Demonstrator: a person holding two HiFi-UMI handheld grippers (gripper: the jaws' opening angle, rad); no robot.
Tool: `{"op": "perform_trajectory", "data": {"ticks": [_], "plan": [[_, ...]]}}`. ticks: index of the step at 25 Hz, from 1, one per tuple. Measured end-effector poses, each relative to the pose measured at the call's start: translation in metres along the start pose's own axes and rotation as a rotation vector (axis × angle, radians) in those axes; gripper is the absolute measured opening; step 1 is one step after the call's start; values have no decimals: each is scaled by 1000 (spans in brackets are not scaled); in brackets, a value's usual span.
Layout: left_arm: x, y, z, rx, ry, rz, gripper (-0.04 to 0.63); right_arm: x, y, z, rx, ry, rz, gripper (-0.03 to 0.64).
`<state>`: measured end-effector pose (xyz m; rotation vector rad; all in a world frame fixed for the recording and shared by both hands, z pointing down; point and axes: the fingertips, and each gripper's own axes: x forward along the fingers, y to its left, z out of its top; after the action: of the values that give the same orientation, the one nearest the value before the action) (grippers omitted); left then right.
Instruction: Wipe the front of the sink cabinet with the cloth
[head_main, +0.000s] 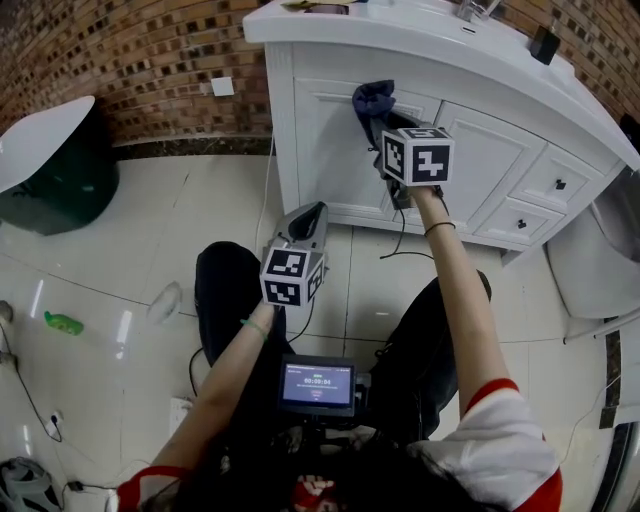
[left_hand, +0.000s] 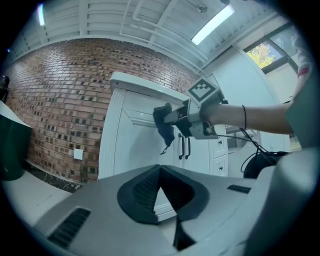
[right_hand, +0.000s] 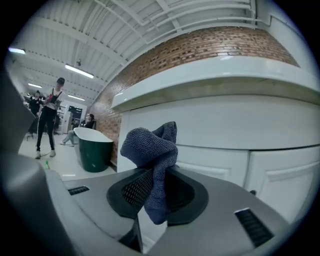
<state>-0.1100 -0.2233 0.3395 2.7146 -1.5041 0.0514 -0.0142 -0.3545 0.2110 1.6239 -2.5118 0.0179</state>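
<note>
The white sink cabinet (head_main: 330, 150) stands against a brick wall. My right gripper (head_main: 383, 118) is shut on a dark blue cloth (head_main: 372, 98) and holds it at the upper part of the left cabinet door. In the right gripper view the cloth (right_hand: 150, 150) bunches up out of the shut jaws (right_hand: 157, 172), just before the cabinet front (right_hand: 225, 125). My left gripper (head_main: 314, 211) hangs lower, over the floor short of the cabinet base, shut and empty. From the left gripper view (left_hand: 160, 169) I see the cloth (left_hand: 164, 125) against the door (left_hand: 130, 150).
A dark green bathtub (head_main: 50, 170) with a white rim sits at the left by the brick wall (head_main: 150, 60). A white fixture (head_main: 590, 270) stands right of the cabinet. A green bottle (head_main: 63, 322) and cables lie on the tile floor. People (right_hand: 50, 110) stand far off.
</note>
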Motion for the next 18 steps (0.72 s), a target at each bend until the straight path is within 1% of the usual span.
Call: {"op": "perform_trajectory", "data": {"ticks": [3,5,7,9,13,15,18], "plan": [[-6,-2,-1,9,-2,-8,32,32,47,-14,15,27,67,86],[-11,3,-3,11,0,1,32,54,76,-23,41,47,107,86],[-16,11,-6,-5,2,16,32,73,97,-33,78,70,135,86],[-20,19,-9,-23,7,30,32,89,110,-41,104,93,143,86],[-26,30,-16,-47,20,47,32,101,113,-54,109,117,130,86],[-28,33,-17,-49,23,49,32,97,102,-59,110,117,114,86],[-27,37,-19,-42,31,53,32,88,74,-66,114,120,74,86]]}}
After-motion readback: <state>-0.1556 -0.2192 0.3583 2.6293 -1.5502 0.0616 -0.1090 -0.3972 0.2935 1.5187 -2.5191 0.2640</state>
